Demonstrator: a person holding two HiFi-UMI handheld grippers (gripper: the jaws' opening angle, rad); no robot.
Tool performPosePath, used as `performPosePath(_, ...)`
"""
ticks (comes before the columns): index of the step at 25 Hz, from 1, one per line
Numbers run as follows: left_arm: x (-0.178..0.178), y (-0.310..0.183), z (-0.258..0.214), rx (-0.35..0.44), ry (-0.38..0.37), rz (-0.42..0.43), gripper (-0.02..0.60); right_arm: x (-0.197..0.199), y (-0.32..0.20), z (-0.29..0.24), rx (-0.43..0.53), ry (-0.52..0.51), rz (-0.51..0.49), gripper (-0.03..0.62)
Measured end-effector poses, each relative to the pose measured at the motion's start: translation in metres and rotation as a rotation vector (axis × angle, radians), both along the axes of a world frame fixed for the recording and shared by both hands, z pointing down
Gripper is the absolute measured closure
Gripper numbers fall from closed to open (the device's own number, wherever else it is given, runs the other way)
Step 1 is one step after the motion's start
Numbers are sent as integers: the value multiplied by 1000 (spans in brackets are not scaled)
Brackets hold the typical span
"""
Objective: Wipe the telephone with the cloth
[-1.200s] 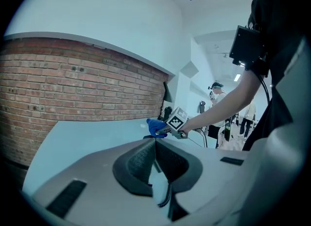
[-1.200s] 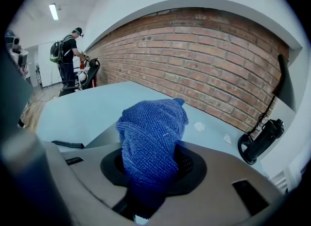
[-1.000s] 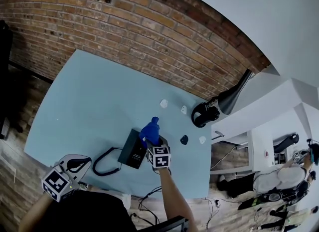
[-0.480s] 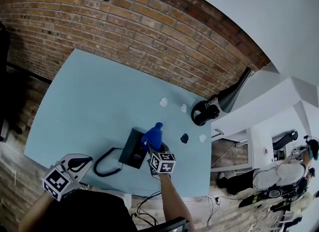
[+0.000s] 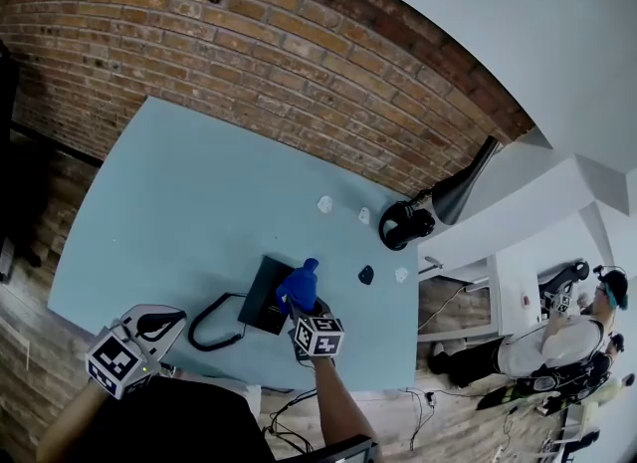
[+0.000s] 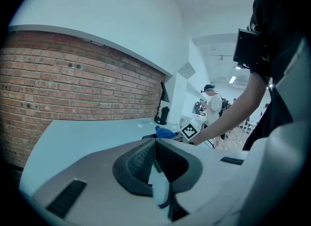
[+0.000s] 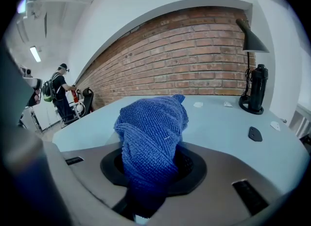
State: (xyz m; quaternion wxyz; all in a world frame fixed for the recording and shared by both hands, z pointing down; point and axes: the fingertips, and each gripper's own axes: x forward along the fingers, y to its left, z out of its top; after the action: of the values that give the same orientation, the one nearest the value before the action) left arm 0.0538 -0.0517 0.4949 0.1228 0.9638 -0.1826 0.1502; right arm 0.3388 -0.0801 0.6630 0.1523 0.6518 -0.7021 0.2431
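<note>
The telephone lies flat on the light blue table, close to the table edge on the person's side. Its long axis runs from this near edge toward the brick wall, a little slanted. Its cord makes a loop to the left of the telephone and ends near the left gripper.

The right gripper is above the right side of the telephone. Its jaws are closed on the blue cloth. The cloth stands out of the jaws as a thick bunch and points toward the wall. In the head view the cloth covers the right far corner of the telephone; I cannot tell if it really touches it.

The left gripper is to the left of the telephone, at the near table edge, apart from it. Its jaws are together and hold nothing.

Beyond the telephone and to its left, the table is a wide bare surface up to the wall. To the right of the telephone lies a small black piece. Some small white pieces lie farther toward the wall. A black lamp stands at the far right corner, well apart from the telephone.
</note>
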Motion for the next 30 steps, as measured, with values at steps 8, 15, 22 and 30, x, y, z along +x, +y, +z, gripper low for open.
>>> performPosePath(8, -13, 6, 0, -14, -13, 2, 574, -10, 20, 11, -28, -33, 24, 451)
performPosePath(15, -18, 15, 0, -23, -6, 33, 574, -32, 52, 31, -101, -55, 21, 451)
performPosePath(22, -20, 28, 2, -42, 8, 59, 574, -51, 84, 51, -185, -60, 21, 451)
performPosePath(30, -34, 33, 4, -39, 27, 81, 574, -89, 125, 49, -509, -115, -180, 448)
